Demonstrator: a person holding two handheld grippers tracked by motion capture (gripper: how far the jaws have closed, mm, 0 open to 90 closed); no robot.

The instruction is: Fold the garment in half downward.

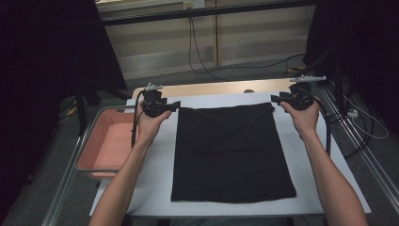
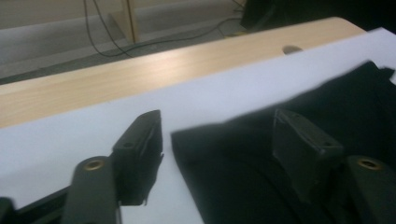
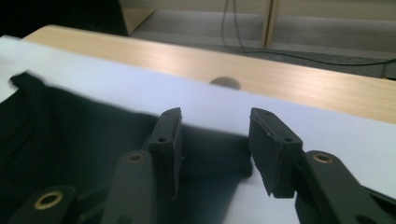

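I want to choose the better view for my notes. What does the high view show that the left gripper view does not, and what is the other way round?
High view alone: the whole black cloth lying flat, the pink tray beside the table, both forearms, and the right gripper at the cloth's far right corner.

Left gripper view alone: the left gripper up close, jaws apart, with the cloth's far left corner between them and no pad pressing it.

Both share: the black cloth, the white sheet and the wooden table edge.
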